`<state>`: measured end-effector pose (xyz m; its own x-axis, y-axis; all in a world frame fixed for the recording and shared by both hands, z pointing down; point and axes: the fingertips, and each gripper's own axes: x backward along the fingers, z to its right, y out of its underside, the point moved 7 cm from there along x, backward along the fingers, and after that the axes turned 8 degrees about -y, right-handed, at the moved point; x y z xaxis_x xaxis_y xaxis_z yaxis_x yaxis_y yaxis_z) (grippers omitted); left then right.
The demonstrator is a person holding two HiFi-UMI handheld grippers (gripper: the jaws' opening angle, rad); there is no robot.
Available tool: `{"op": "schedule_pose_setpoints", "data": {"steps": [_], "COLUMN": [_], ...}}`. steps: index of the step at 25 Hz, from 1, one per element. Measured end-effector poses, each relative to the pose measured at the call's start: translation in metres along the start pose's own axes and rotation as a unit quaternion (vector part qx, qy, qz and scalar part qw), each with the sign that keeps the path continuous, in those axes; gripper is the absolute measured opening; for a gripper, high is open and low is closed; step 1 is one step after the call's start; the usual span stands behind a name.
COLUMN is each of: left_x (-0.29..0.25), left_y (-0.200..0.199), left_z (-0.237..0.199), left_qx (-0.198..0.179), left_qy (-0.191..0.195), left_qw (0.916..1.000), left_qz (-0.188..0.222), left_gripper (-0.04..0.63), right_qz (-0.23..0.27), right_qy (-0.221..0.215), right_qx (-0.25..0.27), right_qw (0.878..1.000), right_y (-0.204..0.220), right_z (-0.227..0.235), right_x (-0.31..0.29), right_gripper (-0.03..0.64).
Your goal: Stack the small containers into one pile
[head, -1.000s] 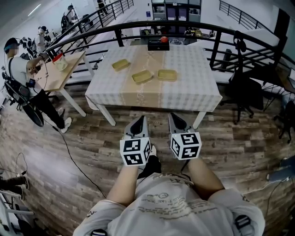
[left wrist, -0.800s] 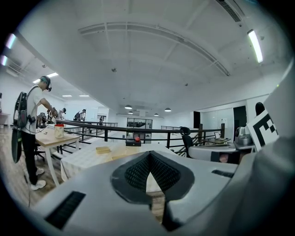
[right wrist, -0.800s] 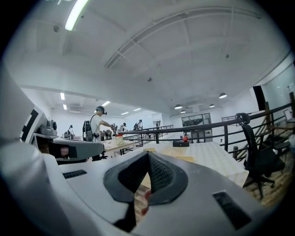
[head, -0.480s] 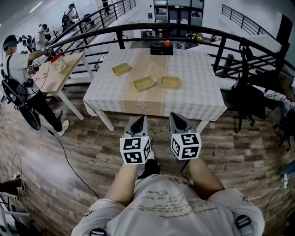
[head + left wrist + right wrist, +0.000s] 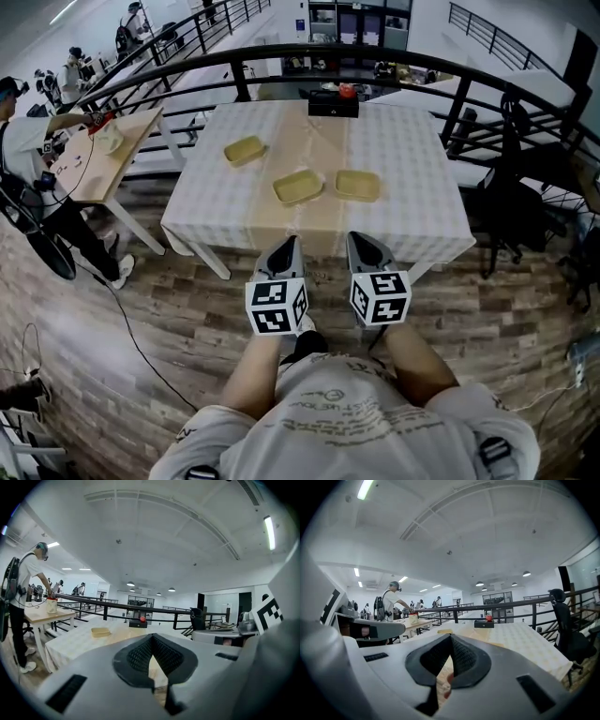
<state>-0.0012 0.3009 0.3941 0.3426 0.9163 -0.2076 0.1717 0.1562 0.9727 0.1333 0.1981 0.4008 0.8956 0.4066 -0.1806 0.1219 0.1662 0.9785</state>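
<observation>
Three small shallow yellow containers lie apart on the checked tablecloth (image 5: pixel 403 159): one at the far left (image 5: pixel 245 149), one in the middle (image 5: pixel 298 186), one to its right (image 5: pixel 357 184). Both grippers hang side by side in front of my body, short of the table's near edge and above the floor. My left gripper (image 5: pixel 287 246) is shut, with nothing in it. My right gripper (image 5: pixel 361 242) is also shut and empty. The left gripper view shows its tips (image 5: pixel 152 637) closed, with the left container (image 5: pixel 101 631) far ahead. In the right gripper view, the tips (image 5: pixel 451 637) meet too.
A black box with a red button (image 5: pixel 333 101) sits at the table's far edge. A dark railing (image 5: pixel 450 66) curves behind the table. An office chair (image 5: pixel 525 187) stands at the right. At the left a person works at a wooden table (image 5: pixel 94 150). A cable (image 5: pixel 141 328) runs across the floor.
The table has come nearer in the head view as I stepped toward it. Both grippers stay shut in the same place before my body.
</observation>
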Motion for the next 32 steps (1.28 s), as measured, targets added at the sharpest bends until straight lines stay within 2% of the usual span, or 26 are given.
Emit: {"op": "schedule_pose_setpoints", "data": {"steps": [3,7,14,23,32], "left_x": [-0.031,-0.065,-0.129,-0.213,-0.272], "left_y": [-0.009,-0.017,-0.034,-0.056,-0.053], "left_z": [-0.015,-0.032,-0.074,-0.114,-0.134], "left_qx": [0.007,-0.002,0.012,0.005,-0.001], "left_qy": [0.0,-0.01,-0.016,-0.015,-0.018], "left_qw": [1.0,0.9999,0.9995,0.9994,0.998], "left_qz": [-0.004,-0.013,-0.024,-0.03,-0.06], "left_gripper": [0.005,0.005,0.005,0.005,0.005], "right_qz": [-0.006,-0.016,-0.025,-0.025,-0.031], "right_qy": [0.0,-0.002,-0.007,-0.003,0.011], "right_qx": [0.007,0.006,0.005,-0.001,-0.029], "right_qw": [1.0,1.0,1.0,1.0,0.999], "right_y": [-0.01,-0.022,-0.037,-0.056,-0.052], "right_z": [0.01,0.021,0.037,0.068,0.104], "right_x": [-0.034,-0.071,-0.144,-0.23,-0.273], "right_gripper": [-0.002,-0.002,-0.002,-0.002,-0.002]}}
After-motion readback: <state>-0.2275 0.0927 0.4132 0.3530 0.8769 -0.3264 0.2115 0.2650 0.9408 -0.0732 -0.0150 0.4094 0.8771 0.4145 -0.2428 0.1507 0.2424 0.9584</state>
